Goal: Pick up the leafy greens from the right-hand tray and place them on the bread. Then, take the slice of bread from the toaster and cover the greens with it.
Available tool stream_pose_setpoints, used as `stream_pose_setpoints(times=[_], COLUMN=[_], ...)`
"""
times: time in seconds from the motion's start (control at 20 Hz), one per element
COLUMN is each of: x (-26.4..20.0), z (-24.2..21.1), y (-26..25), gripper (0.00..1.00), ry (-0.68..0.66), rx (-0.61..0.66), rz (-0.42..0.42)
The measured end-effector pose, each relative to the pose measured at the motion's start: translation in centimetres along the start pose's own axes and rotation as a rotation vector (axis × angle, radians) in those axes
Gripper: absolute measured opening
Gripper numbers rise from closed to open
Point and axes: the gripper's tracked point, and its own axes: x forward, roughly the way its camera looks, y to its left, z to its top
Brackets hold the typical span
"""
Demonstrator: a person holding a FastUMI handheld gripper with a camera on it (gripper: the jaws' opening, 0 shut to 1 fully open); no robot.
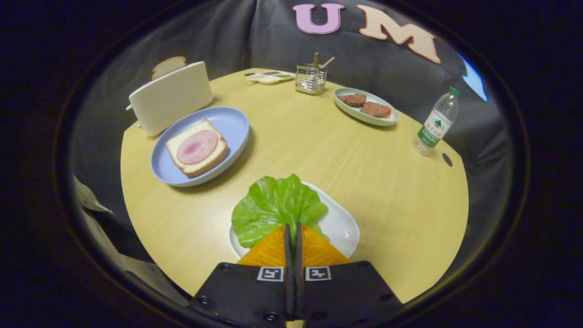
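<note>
The round pale-wood counter [319, 150] is carrying everything, and the white boxy toaster [171, 98] is standing at its far left with a tan slice of bread [169, 66] poking up out of the slot. Just in front of the toaster, the round light-blue plate [227, 120] is holding a thick slice of white bread [191, 166] with a pink round of ham lying on top. Near the hand-held gripper, the white oval tray [339, 223] is bearing the crinkled bright-green lettuce leaf [273, 207], which is draping over the tray's left rim. Farther off, a pale-green oval dish [364, 119] with two brown patties, a clear plastic water bottle [436, 122] and a small wire basket [310, 79] are sitting well apart from the work.

The risk I am seeing is a thin grip: if the leaf is being caught only by its near edge, it could be slipping free on the way over to the blue plate, or dragging the light tray along. A leaf landing off-centre would be hanging over the ham and making the second slice sit crooked.

The hand-held gripper [292, 230] is hovering right at the leaf's near edge with its fingers drawn almost together, only a slim gap between them. The edge is running into that gap, so the fingers appear to be pinching the lettuce.
</note>
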Motion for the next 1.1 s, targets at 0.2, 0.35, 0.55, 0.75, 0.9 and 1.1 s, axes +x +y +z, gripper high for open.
stream_pose_setpoints(times=[0.2,0.35,0.55,0.75,0.9,1.1], x=[-1.8,-2.9,-4.1,-4.7,-4.5,-4.2], z=[1.6,3.0,5.3,7.6,8.9,10.4], y=[0.5,1.7,3.1,5.4,7.1,9.2], gripper=[0.03,0.04,0.04,0.04,0.04,0.04], ry=[-0.024,-0.040,-0.067,-0.089,-0.098,-0.102], rx=[0.024,0.034,0.043,0.043,0.036,0.008], rz=[-0.017,-0.009,-0.009,0.009,0.027,0.044])
